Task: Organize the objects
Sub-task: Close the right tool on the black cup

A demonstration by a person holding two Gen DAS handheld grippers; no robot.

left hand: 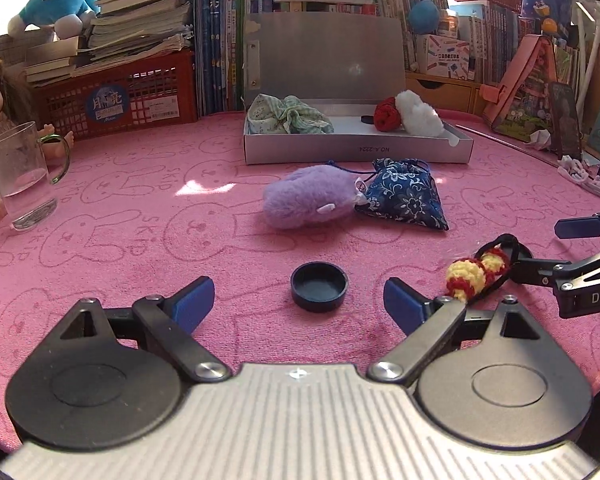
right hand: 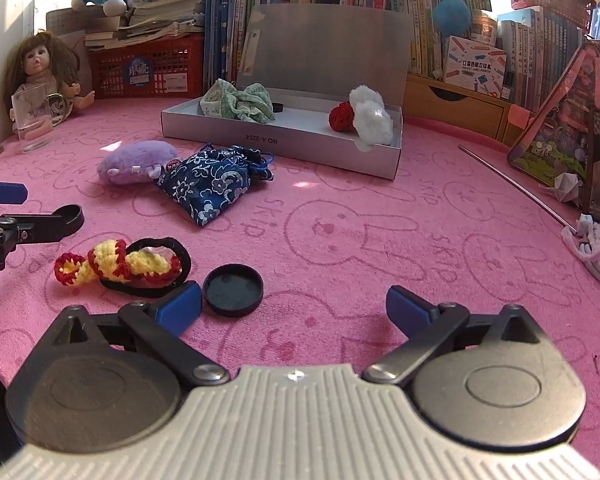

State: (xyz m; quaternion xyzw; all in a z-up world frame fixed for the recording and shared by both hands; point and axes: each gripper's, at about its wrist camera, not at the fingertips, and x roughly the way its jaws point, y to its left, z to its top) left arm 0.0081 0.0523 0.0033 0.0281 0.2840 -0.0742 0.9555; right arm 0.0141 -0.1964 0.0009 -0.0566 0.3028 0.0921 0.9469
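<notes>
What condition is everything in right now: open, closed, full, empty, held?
Silver cardboard box: lid up, holding items.
Blue floral drawstring pouch: cinched shut, on the mat.
Clear glass mug: upright, looks empty.
Round black cap: hollow side up.
Left hand-held gripper: open, empty.
Right hand-held gripper: open, empty.

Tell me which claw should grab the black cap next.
Left, probably. The black cap lies centred just ahead of the open left claw. In the right wrist view, the cap sits off beside the open right claw's left finger, outside its gap.
</notes>
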